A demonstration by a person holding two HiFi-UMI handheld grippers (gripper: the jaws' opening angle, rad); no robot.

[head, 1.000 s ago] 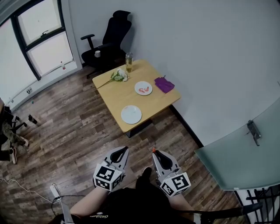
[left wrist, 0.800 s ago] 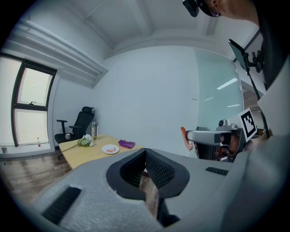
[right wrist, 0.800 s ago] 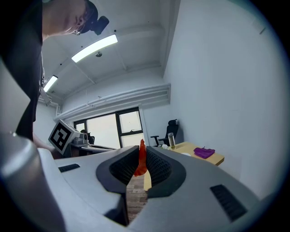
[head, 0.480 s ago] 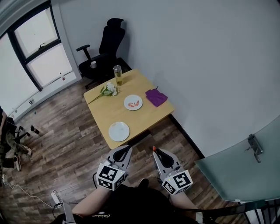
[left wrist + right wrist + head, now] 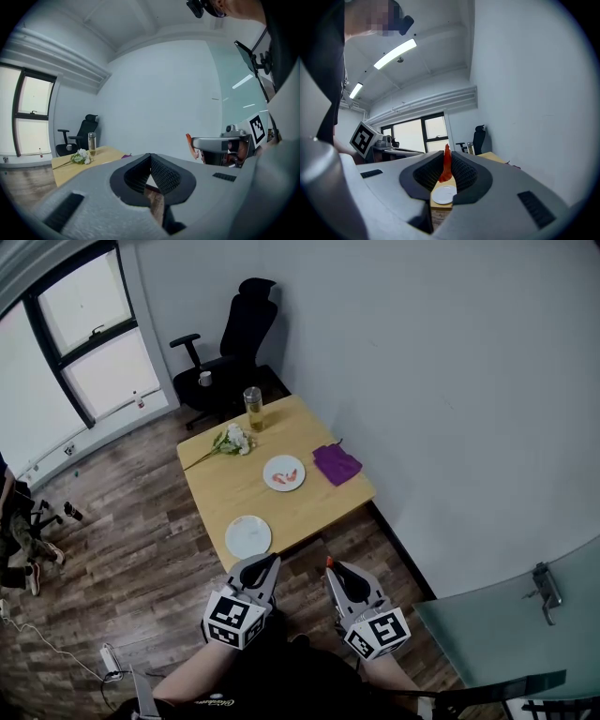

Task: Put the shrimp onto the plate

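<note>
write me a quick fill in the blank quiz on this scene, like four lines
1. The right tool is shut on a ____.
2. The near plate, closest to the person, is ____.
3. The cloth lying beside the far plate is ____ in colour.
4. The left tool has its jaws ____, with nothing between them.

Missing words: shrimp; empty; purple; shut
</note>
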